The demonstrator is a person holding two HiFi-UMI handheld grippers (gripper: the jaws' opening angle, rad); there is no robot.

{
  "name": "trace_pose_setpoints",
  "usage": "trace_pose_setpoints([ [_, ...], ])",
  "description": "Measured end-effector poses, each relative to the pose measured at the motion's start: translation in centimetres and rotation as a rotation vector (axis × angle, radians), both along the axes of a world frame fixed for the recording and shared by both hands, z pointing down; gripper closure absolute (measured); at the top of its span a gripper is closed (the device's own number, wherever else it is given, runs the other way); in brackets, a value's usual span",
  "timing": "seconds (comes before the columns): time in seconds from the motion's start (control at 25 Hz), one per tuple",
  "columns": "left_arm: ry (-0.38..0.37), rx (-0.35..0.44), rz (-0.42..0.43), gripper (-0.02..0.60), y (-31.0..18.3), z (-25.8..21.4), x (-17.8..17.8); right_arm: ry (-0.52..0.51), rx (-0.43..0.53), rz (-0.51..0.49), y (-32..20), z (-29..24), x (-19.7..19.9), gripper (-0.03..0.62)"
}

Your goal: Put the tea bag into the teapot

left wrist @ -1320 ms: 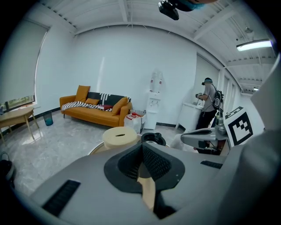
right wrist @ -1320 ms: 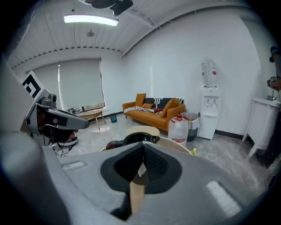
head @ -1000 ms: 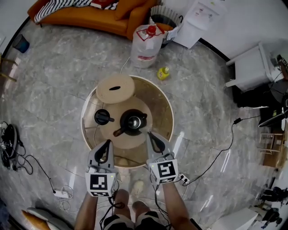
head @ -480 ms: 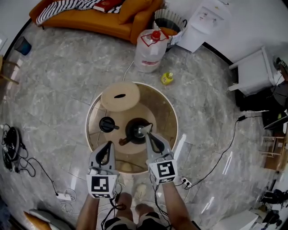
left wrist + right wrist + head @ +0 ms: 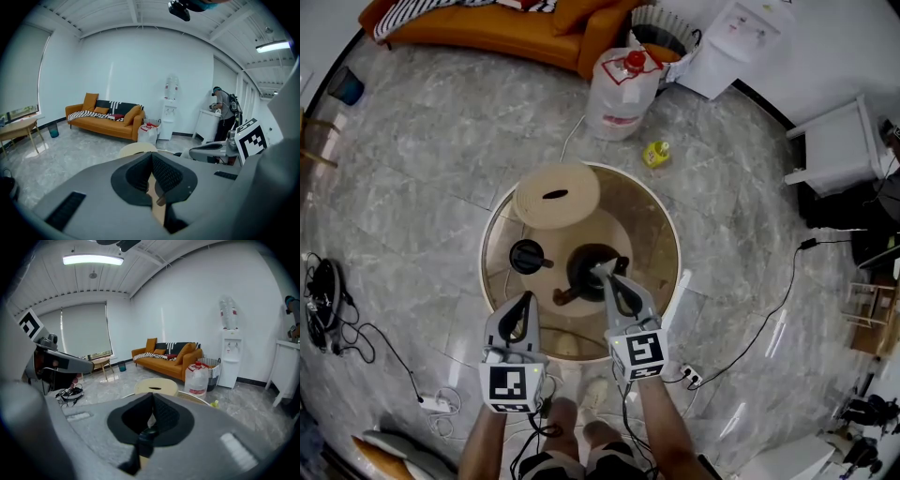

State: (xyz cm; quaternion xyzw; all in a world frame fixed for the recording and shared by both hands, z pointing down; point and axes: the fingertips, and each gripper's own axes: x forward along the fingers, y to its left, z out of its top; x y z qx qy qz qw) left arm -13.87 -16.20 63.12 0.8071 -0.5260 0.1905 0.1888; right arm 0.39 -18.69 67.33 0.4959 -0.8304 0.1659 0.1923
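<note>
While the person looks steeply down at a round, amber-tinted glass table with a white rim, both arms reach forward over its near edge, each hand holding a grey two-jawed tool with a marker cube on its back. The right claw is closed on a small pale tea bag. From the head view, the claw's tips sit over the open mouth of a black teapot with a brown side handle, near the middle of the table. Whether the tea bag is above the opening or already dipping into it cannot be told. In the right gripper view, the right claw has its ribbed black pads meeting at the tips, with a sliver of white tea bag between them. The left claw hangs over the near-left part of the table, apart from the teapot. In the left gripper view its jaws are pressed together with nothing between them. A round black teapot lid lies on the glass just left of the teapot. A pale beige round disc with a dark slot rests at the table's far-left edge. On the marble floor beyond stand a large clear water jug with a red cap, a small yellow bottle and an orange sofa
</note>
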Motion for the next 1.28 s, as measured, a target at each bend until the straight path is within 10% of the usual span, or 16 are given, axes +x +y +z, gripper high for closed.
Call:
trace_pose_setpoints([
  [0.44, -0.001, -0.007, 0.013, 0.565, 0.8, 0.9, 0.6, -0.012, -0.025, -0.008, 0.9, 1.6, -0.3, 0.591],
  [0.64, 0.0, -0.001, 0.018, 0.565, 0.9, 0.7, 0.6, -0.027, -0.037, -0.005, 1.3, 1.7, -0.4, 0.433],
  [1.28, -0.019, 0.049, 0.04, 0.565, 0.8, -3.5, 0.7, -0.022, 0.019, 0.008, 0.9, -3.1, 0.3, 0.427],
])
